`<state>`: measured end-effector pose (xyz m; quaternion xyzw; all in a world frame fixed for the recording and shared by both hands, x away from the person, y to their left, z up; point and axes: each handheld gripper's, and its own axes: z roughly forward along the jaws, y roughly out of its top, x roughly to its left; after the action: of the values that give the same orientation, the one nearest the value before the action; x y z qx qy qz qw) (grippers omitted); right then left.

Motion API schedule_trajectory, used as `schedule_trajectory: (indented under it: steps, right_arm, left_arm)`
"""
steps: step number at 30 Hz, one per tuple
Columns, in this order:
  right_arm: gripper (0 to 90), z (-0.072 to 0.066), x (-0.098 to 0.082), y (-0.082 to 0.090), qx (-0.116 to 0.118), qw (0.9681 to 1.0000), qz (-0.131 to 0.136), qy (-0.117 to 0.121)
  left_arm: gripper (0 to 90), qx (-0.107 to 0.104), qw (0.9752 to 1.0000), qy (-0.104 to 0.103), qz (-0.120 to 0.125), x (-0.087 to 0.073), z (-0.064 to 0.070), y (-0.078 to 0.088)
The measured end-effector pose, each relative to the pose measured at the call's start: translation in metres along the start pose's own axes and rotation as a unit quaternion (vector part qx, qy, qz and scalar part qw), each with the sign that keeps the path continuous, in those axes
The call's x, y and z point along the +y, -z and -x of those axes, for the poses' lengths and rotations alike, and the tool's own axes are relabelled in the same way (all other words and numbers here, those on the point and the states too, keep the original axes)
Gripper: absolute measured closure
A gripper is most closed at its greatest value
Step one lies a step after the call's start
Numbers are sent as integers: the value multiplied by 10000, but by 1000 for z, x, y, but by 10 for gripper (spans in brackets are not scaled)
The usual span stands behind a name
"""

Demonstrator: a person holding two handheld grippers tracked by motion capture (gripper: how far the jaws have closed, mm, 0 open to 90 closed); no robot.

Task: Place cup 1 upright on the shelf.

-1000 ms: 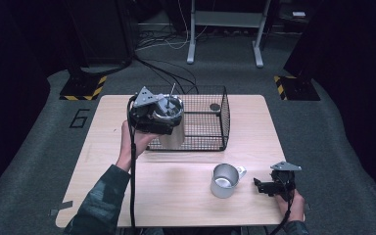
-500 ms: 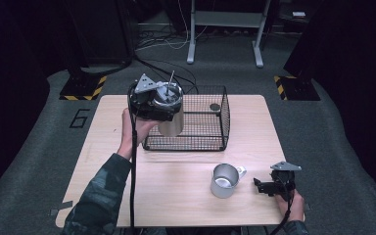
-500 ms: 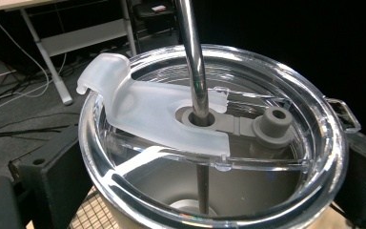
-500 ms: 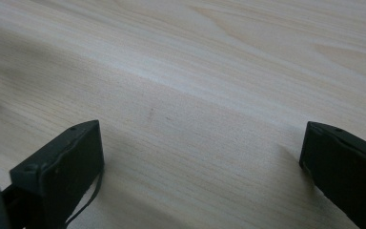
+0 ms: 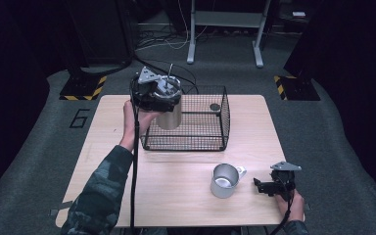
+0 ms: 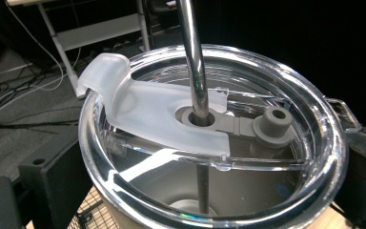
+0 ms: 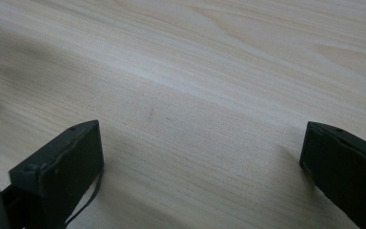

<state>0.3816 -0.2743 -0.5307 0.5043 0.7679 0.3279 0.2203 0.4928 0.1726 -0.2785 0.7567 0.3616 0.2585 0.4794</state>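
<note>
Basket wall [image 5: 223, 117] blocks (mug [image 5: 224, 180] beyond).

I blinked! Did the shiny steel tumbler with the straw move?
Yes. The steel tumbler, clamped in the left gripper, went up and away, over the black wire basket's left end.

Brushed steel tumbler [image 5: 169, 116], glossy clear plastic lid [image 6: 209, 138], black wire basket [image 5: 196, 128], matt pale wood table [image 5: 176, 196]

The tumbler [image 5: 169, 116] hangs above the wire basket's [image 5: 210, 143] left end, mug [image 5: 223, 180] in front.
</note>
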Motion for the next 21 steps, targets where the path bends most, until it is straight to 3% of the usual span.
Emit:
schedule_trajectory:
  steps: [15,21]
  right_arm:
    - [4,0,0,0,2,10000,-2,-19]
    - [4,0,0,0,4,10000,-26,-16]
  left_arm:
    - [36,365,9987,274,-205,-10,-25,-33]
    - [36,461,9981,314,-249,-13,-27,-44]
